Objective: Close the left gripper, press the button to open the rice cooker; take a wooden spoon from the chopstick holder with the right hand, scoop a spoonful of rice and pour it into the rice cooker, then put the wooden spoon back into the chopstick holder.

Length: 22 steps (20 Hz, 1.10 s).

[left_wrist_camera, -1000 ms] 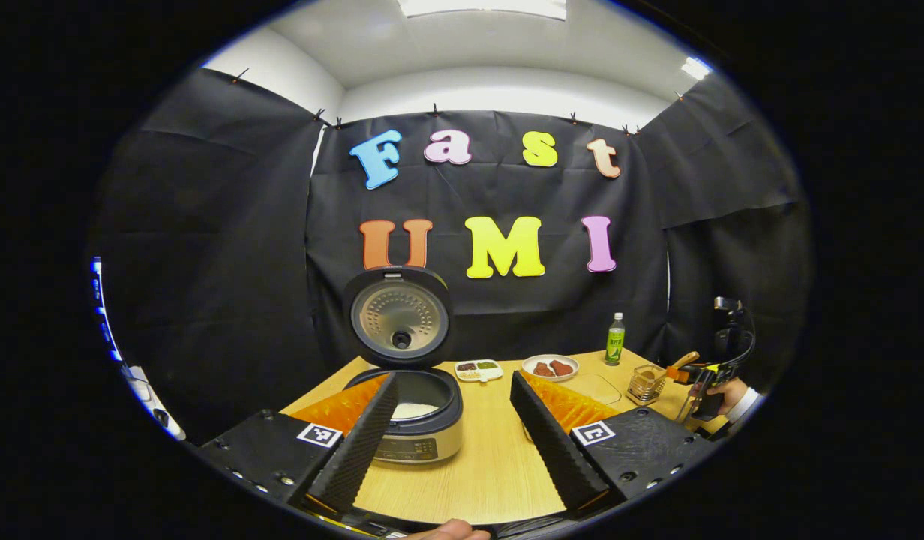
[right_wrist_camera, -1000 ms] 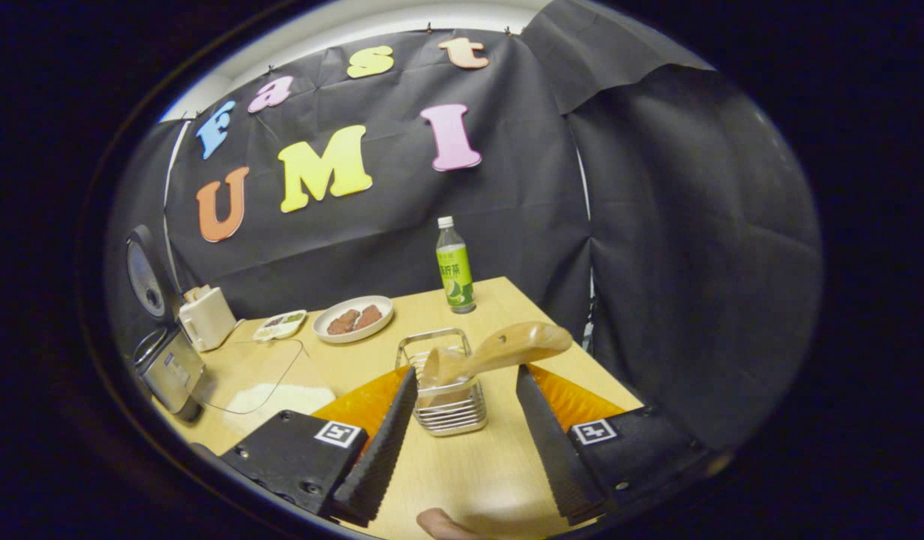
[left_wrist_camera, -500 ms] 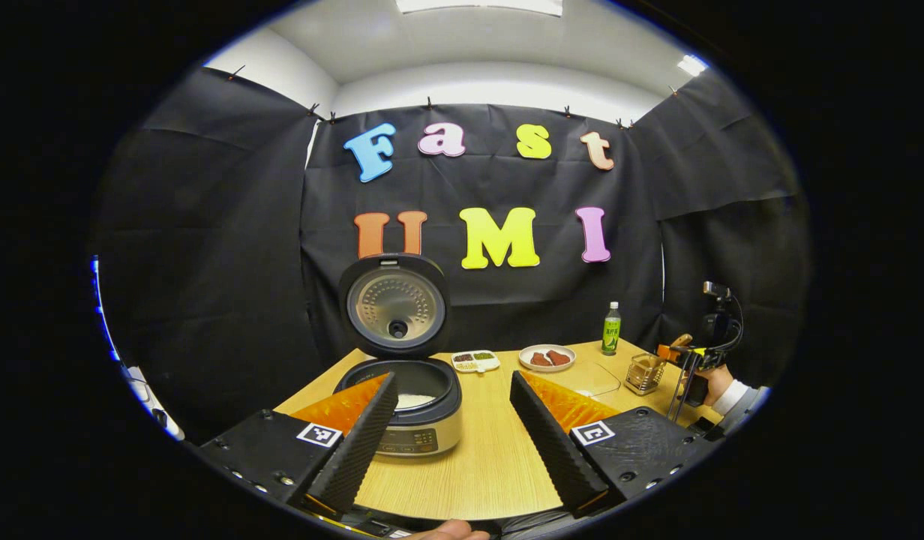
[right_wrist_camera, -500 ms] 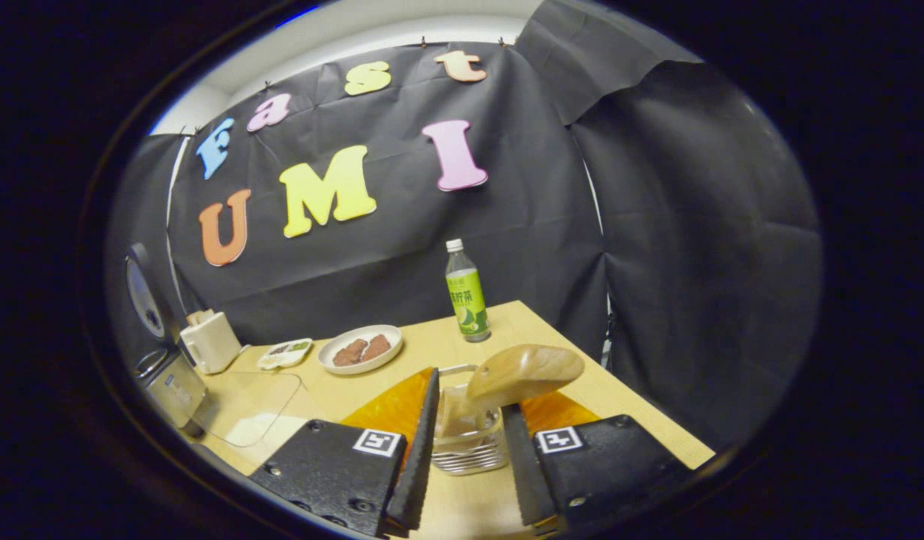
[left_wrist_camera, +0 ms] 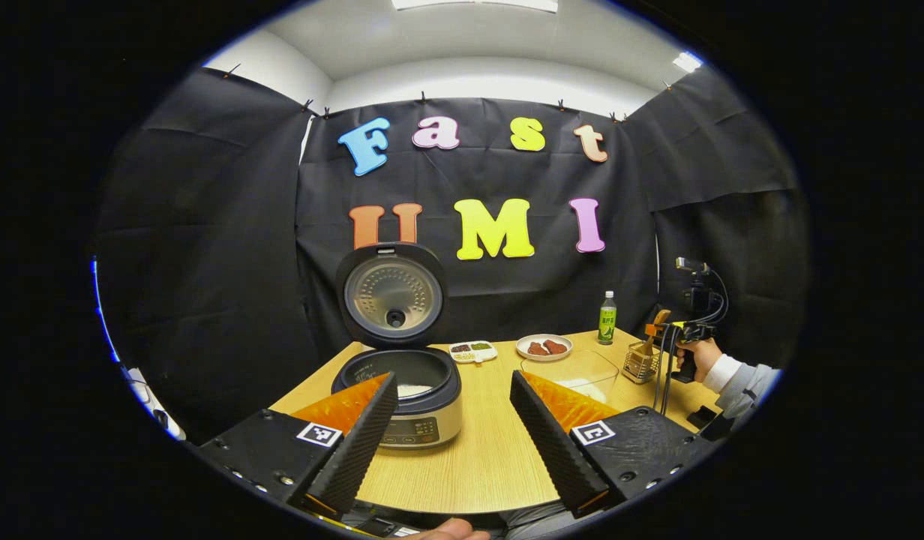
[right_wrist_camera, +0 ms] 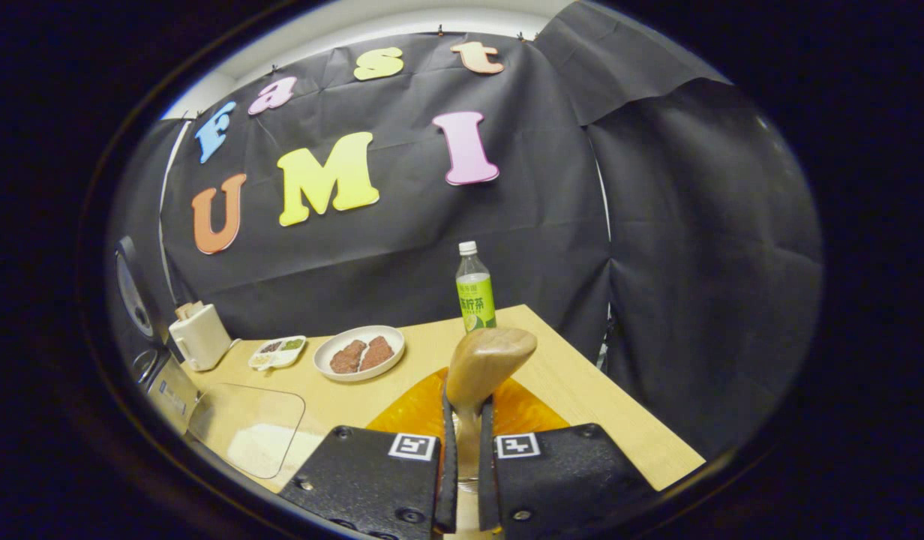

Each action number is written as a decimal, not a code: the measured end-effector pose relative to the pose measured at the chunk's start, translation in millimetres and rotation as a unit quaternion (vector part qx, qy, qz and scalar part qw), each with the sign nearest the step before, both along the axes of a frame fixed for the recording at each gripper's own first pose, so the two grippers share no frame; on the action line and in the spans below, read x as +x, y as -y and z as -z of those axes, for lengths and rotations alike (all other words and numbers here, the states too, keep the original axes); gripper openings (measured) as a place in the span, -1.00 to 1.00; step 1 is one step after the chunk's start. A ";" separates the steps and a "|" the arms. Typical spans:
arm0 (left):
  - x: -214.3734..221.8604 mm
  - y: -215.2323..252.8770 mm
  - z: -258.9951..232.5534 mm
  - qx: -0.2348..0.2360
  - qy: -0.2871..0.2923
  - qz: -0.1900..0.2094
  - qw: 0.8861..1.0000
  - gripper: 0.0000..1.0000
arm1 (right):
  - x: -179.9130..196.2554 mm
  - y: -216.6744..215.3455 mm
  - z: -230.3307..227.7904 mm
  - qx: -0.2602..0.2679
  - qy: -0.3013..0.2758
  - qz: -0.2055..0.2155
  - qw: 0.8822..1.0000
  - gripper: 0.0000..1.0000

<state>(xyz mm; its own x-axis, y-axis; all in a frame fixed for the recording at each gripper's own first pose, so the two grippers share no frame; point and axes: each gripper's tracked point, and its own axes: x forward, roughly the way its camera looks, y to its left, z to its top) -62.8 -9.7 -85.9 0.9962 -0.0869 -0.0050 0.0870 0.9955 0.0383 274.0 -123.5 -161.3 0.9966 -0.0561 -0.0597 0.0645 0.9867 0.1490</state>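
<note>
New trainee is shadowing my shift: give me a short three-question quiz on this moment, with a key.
1. True or false: the rice cooker stands with its lid raised.
2. What is the right gripper shut on? A) green bottle B) wooden spoon C) plate of food
3. Fill in: the left gripper has its jaws ____.

Key: 1 true; 2 B; 3 open, holding nothing.
</note>
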 end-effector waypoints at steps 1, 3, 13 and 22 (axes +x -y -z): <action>-1.7 0.0 0.1 0.001 0.003 0.000 1.000 0.92 | -2.3 -1.4 -7.5 0.002 0.008 -0.004 1.000 -0.73; -5.2 0.1 -0.9 0.001 0.008 0.003 1.000 0.92 | -8.0 -1.3 -25.2 0.000 0.026 -0.004 1.000 -0.77; -18.0 -6.5 -13.5 -0.003 0.024 -0.001 1.000 0.92 | -59.9 -40.7 -111.0 -0.076 0.064 -0.017 0.995 -0.78; -34.4 -31.1 -26.0 -0.006 0.032 -0.021 0.999 0.92 | -74.2 -164.5 -113.5 -0.096 0.048 -0.110 0.988 -0.78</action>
